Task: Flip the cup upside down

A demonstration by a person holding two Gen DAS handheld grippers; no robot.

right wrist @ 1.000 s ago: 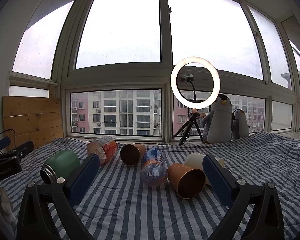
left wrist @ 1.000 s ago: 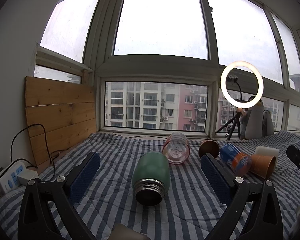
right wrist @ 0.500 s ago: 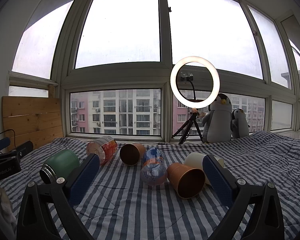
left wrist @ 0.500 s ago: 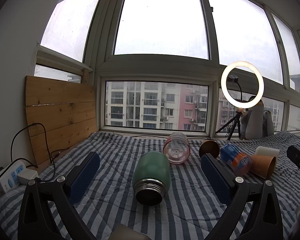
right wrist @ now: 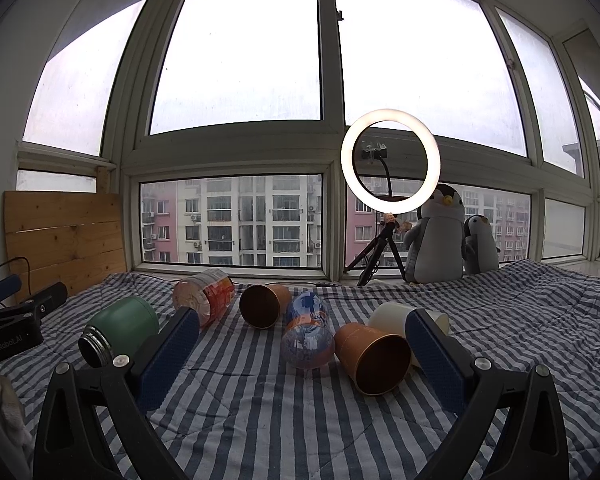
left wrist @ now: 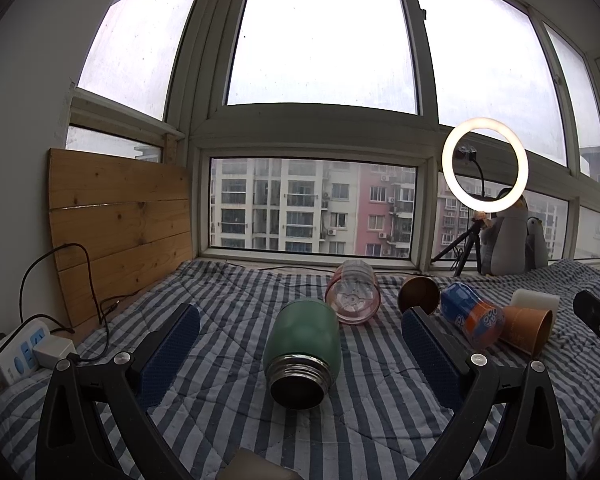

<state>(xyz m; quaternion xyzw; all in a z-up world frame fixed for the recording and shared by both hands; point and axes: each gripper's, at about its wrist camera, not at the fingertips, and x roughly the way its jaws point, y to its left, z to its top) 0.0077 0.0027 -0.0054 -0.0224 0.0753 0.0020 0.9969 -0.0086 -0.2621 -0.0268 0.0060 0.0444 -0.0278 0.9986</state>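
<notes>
Left wrist view: the left hand-held gripper (left wrist: pixel 300 344) is spread wide and holds nothing; the green cup (left wrist: pixel 303 342) lies on its side on the striped bed cover (left wrist: pixel 228 300) between the two fingers, touching neither, its threaded metal mouth facing the camera. Behind it lie a clear pink cup (left wrist: pixel 353 298), a brown cup (left wrist: pixel 419 295), a blue-and-orange cup (left wrist: pixel 471 317), an orange paper cup (left wrist: pixel 526 329) and a white cup (left wrist: pixel 535 301), all on their sides. Right wrist view: the right hand-held gripper (right wrist: pixel 302 344) is likewise wide open and empty, low over the cover; the blue-and-orange cup (right wrist: pixel 308 332) and the orange paper cup (right wrist: pixel 372 356) lie between its fingers, untouched. The green cup (right wrist: pixel 118 330) lies to the left. Judgement: approach step, no grasp yet. Next move likely calls for advancing the left fingers around the green body, closing, then lifting and turning it mouth-down.
</notes>
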